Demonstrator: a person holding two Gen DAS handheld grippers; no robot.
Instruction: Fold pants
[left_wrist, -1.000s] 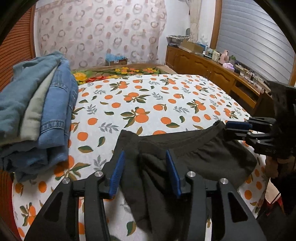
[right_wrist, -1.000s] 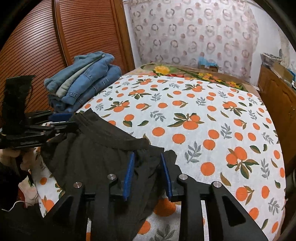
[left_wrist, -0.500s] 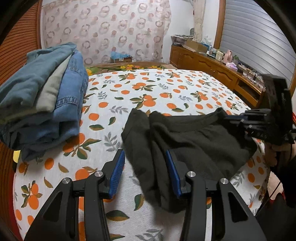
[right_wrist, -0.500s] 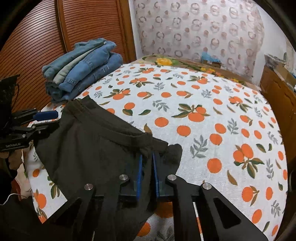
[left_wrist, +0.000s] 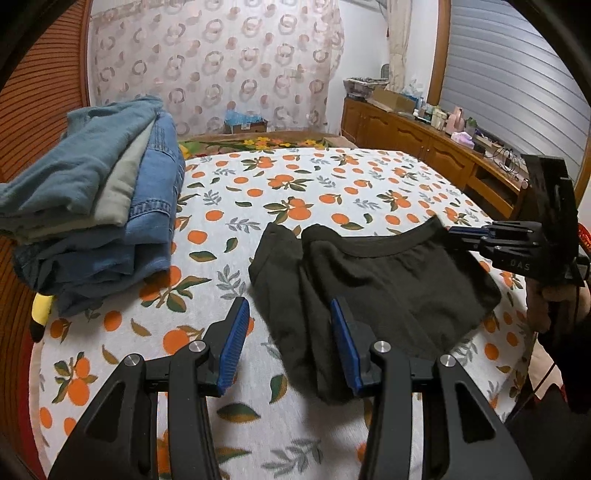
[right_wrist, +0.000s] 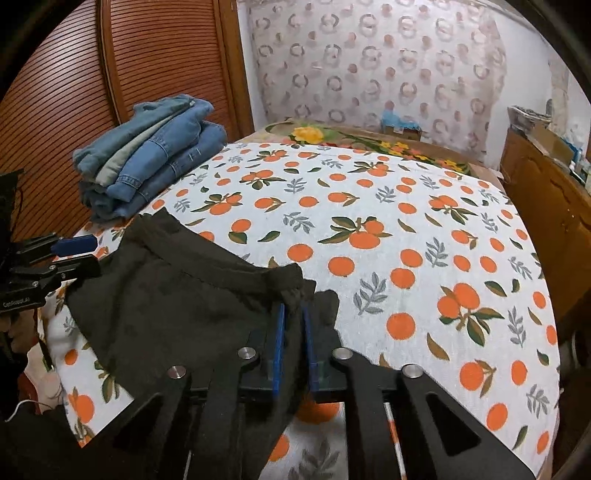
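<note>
My right gripper (right_wrist: 293, 314) pinches the dark olive fabric pants (right_wrist: 177, 299) at the waistband, jaws easing apart — my left gripper (left_wrist: 288, 314) gapes empty above the orange-printed bedsheet (left_wrist: 332, 192) where they lie.

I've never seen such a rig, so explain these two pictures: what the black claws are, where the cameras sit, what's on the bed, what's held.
No robot here: a person holds a black two-finger gripper with blue pads in each hand; a fisheye camera on each looks along its fingers. One picture comes from the left gripper, the other from the right gripper. On the white orange-printed bedsheet lie dark olive cloth pants and a pile of folded blue denim clothes. The left gripper is open, holding nothing. The right has a fold of the pants between its pads; its jaws are opening.
</note>
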